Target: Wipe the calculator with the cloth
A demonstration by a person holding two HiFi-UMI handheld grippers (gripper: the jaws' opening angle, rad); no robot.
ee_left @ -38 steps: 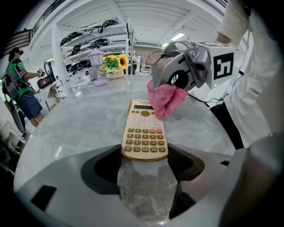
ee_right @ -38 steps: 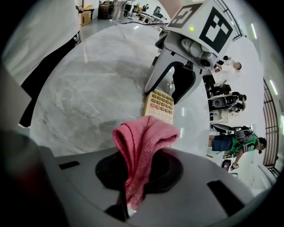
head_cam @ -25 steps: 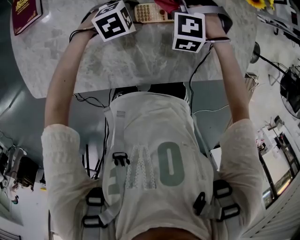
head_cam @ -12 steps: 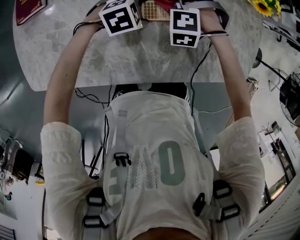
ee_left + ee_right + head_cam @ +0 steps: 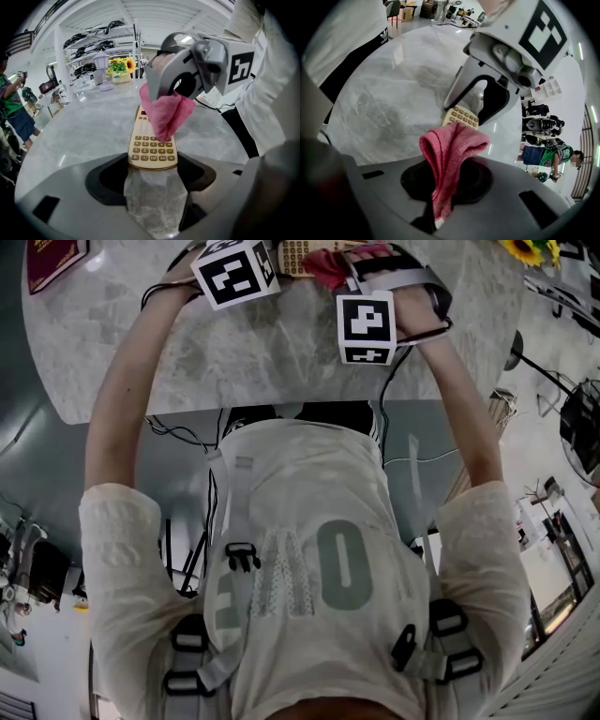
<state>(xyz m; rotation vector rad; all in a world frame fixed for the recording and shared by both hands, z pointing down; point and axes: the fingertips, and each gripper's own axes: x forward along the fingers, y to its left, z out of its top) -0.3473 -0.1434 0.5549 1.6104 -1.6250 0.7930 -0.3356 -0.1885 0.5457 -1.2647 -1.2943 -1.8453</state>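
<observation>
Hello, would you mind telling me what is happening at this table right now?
A person is working over a marble table with a handheld gripper in each hand. The left gripper is closed on the near end of a beige calculator, steadying it on the tabletop. The right gripper pinches a pink cloth, whose hanging end reaches down onto the calculator's keys. It looks like the wiping is under way.

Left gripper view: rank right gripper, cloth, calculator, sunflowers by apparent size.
1. right gripper, nearest and largest
2. cloth and calculator: about alike, and the cloth covers part of the calculator
3. sunflowers, smallest, but far back
</observation>
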